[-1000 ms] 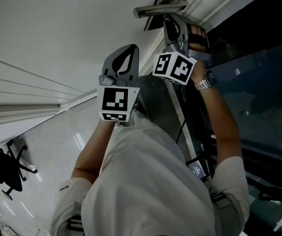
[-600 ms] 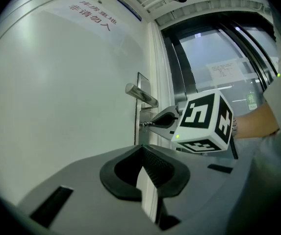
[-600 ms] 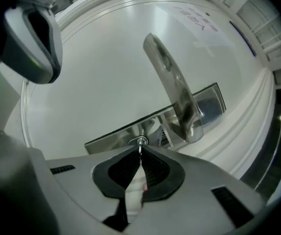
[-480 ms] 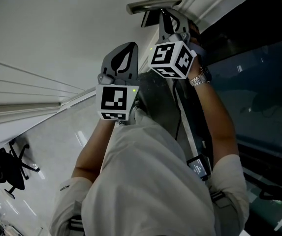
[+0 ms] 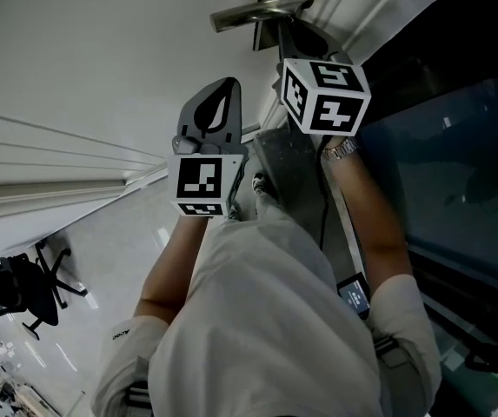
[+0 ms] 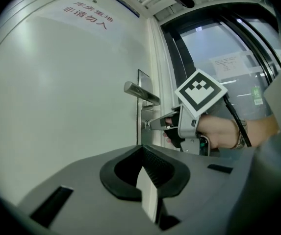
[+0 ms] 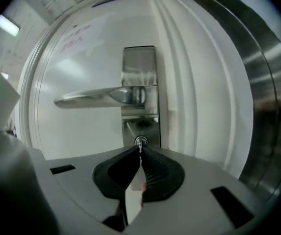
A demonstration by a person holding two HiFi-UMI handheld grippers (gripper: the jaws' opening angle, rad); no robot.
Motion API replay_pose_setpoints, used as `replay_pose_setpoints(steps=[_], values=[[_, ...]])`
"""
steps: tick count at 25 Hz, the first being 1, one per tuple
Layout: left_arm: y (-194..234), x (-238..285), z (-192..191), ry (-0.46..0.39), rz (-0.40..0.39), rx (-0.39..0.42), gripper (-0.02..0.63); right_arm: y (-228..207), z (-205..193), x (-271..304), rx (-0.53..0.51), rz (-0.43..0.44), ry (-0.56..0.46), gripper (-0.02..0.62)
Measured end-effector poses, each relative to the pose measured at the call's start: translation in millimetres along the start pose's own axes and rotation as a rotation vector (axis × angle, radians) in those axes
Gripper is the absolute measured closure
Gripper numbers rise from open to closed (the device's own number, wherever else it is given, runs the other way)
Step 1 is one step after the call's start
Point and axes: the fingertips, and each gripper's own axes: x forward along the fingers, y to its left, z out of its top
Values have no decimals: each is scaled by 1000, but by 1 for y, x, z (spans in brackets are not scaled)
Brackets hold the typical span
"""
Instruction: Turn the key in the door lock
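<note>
A silver lever handle [image 7: 106,97] sits on a steel lock plate [image 7: 140,62] on the white door. Below it the key [image 7: 140,142] sticks out of the round lock. My right gripper [image 7: 140,148] has just been closing and is now shut, the key pinched between its tips. From the left gripper view the right gripper [image 6: 156,123] reaches level to the key [image 6: 146,125] under the handle [image 6: 140,93]. My left gripper [image 6: 143,148] is shut on nothing and hangs short of the door. In the head view the left gripper [image 5: 222,89] is left of the right gripper [image 5: 294,40].
White door frame mouldings [image 7: 199,92] run right of the lock plate, then a dark glass panel [image 5: 457,163]. Red print [image 6: 89,14] is on the door's upper part. An office chair [image 5: 23,289] stands on the floor far below at the left.
The right gripper has rolled about its own axis at the lock, its marker cube now showing other faces. The left gripper has kept still.
</note>
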Motion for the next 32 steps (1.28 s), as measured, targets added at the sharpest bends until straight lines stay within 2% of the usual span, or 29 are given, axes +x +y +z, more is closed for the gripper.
replay_pose_setpoints(steps=[3,5,14,16,17,18,20,24,27,29,32], values=[[-1,2,1,8,16,12,597,-2,-2,0,290,61,-12,584],[-4,4,2,14,20,23,597,-4,-2,-1,445,94,-16,584],[-8,9,-2,42,43,50,597,-7,-2,-2,1047,233,-57,583],[-8,9,-1,41,45,49,597,-7,-1,-2,1097,261,-62,581],[-8,9,-1,40,45,49,597,-6,0,-2,1062,271,-61,580],[-9,8,0,38,44,48,597,-6,1,-2,983,275,-58,580],[-9,8,0,35,41,46,597,-6,4,-5,746,260,-57,577],[-8,5,0,30,37,39,597,-4,8,-14,229,200,-39,455],[-8,3,0,29,32,33,597,3,1,-18,-92,172,12,436],[-9,2,0,27,26,34,597,7,-3,-19,-280,144,41,434],[-11,2,0,24,18,35,597,10,-6,-18,-506,89,55,434]])
